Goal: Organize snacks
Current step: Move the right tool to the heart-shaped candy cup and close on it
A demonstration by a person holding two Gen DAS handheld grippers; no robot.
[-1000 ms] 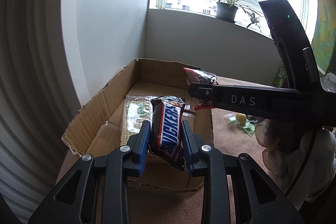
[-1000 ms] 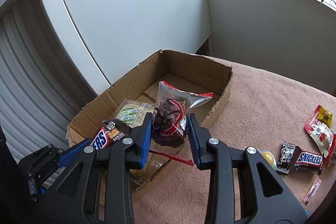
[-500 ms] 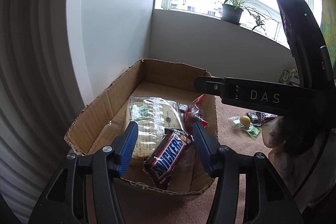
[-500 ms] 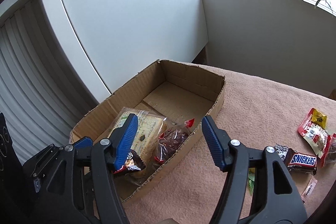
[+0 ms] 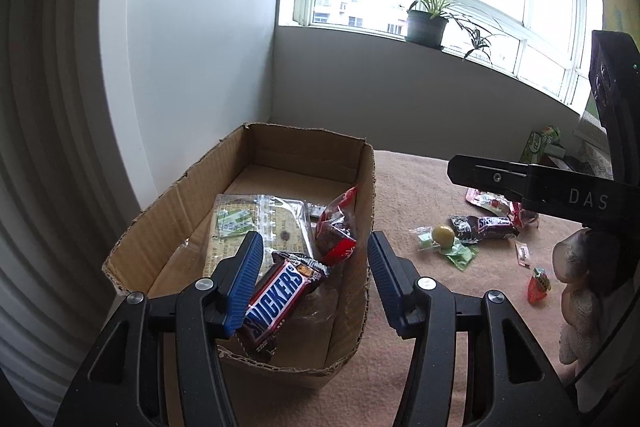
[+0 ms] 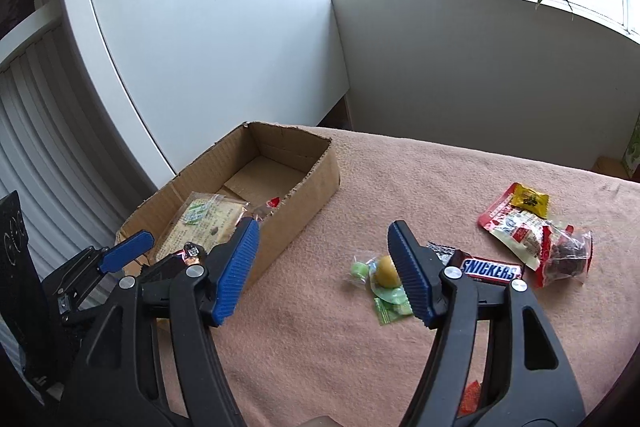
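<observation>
Both snacks are now lying loose in the cardboard box [image 5: 360, 187], released since a second ago, and your right gripper [image 6: 322, 267] is swinging out over the pink tablecloth [image 6: 420, 179]. Your left gripper [image 5: 314, 279] is hovering at the box's near end, jaws parted and empty, with the Snickers bar [image 5: 276, 301] lying below them, propped on the cracker packet [image 5: 256, 223]. The red-wrapped cake [image 5: 336, 227] is leaning against the box's right wall. Your right gripper's jaws are widening with nothing between them. Ahead of them on the cloth, a second Snickers bar [image 6: 490, 269], a yellow candy [image 6: 386, 277] and red packets [image 6: 516, 223] are waiting.
</observation>
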